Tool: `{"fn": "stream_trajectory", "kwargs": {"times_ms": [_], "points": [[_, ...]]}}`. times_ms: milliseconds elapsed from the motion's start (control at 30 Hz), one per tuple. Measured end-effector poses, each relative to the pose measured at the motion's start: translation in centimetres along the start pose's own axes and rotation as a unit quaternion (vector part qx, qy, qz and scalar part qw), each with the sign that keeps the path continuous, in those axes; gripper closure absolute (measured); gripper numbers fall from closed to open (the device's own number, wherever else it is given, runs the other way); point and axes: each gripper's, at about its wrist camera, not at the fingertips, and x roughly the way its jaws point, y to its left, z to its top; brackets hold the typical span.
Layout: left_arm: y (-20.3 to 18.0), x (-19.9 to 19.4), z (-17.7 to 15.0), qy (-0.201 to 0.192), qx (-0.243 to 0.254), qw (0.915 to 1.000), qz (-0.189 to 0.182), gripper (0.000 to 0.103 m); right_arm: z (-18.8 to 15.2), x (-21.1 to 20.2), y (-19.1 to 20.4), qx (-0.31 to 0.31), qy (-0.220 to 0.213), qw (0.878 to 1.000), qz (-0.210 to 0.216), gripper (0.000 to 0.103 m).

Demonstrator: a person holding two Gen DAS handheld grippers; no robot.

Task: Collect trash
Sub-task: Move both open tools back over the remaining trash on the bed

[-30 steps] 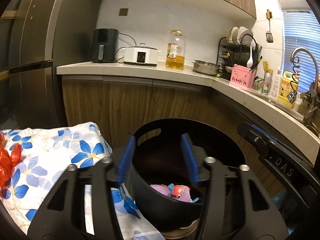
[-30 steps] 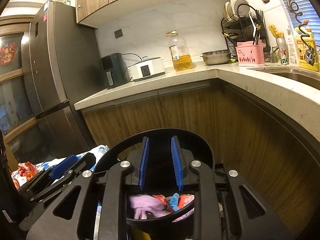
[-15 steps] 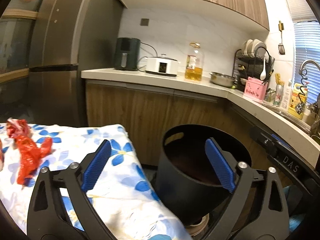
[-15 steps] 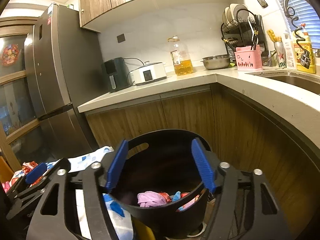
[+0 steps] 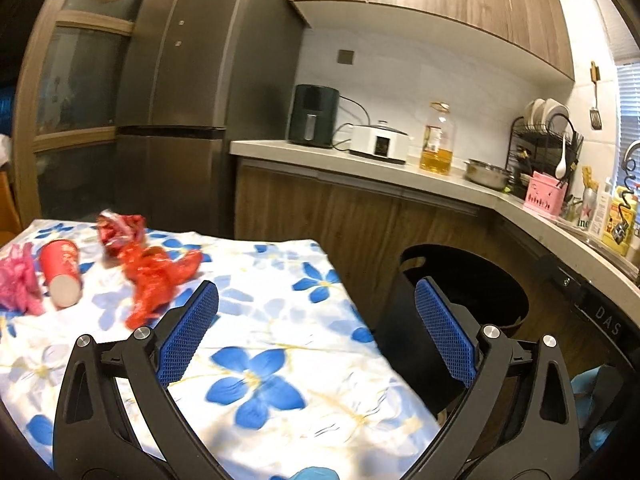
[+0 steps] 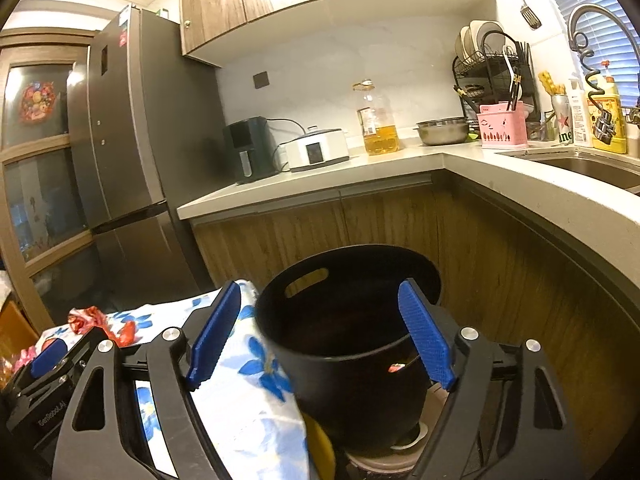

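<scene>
Currently, setting: a kitchen, with a worktop under a white cloth printed with blue flowers, beside a round black plastic bin standing on the floor.
Left gripper: its blue-padded fingers are spread wide with nothing between them, poised over the cloth.
Right gripper: its jaws are opening; the bin shows between the fingers, but beyond them, and they hold nothing.
Done so far: some coloured scraps show low inside the bin, so part of the trash seems collected.
Still on the worktop: a crumpled red plastic wrapper, a red paper cup lying on its side, a pink crumpled wrapper and a shiny red and silver foil packet.
Progress: partway; at least four pieces remain, all well apart from the bin.
Likely next: the left gripper is nearest the red wrapper.
</scene>
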Motion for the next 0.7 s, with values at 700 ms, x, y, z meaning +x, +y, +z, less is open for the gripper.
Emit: {"fn": "stream_trajectory", "kwargs": {"times_ms": [700], "points": [[10.6,-7.0,-0.8,-0.023,-0.037,0.9933,0.107,0.006,-3.8,-2.0,10.5,-0.030,0.023,0.995,0.095,0.024]]}}
